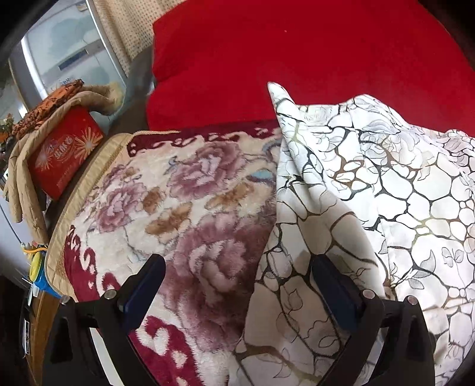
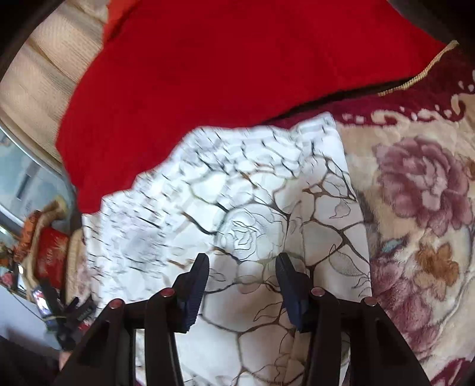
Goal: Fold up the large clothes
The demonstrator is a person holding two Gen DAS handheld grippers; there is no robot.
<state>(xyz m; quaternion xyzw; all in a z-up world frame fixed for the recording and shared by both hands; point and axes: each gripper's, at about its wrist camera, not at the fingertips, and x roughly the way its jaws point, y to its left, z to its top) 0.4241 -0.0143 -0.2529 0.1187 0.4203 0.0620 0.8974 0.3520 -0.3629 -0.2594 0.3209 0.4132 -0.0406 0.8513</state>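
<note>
White garment (image 1: 371, 190) edge on blanket (image 1: 166, 190) | left gripper (image 1: 237, 285) spread | right gripper (image 2: 242, 282) parted, empty

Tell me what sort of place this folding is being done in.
Probably a bedroom at home. The white patterned cloth lies on a plush floral blanket spread like bedding, with a red blanket behind it, and a curtain hangs by a window at the side.
</note>
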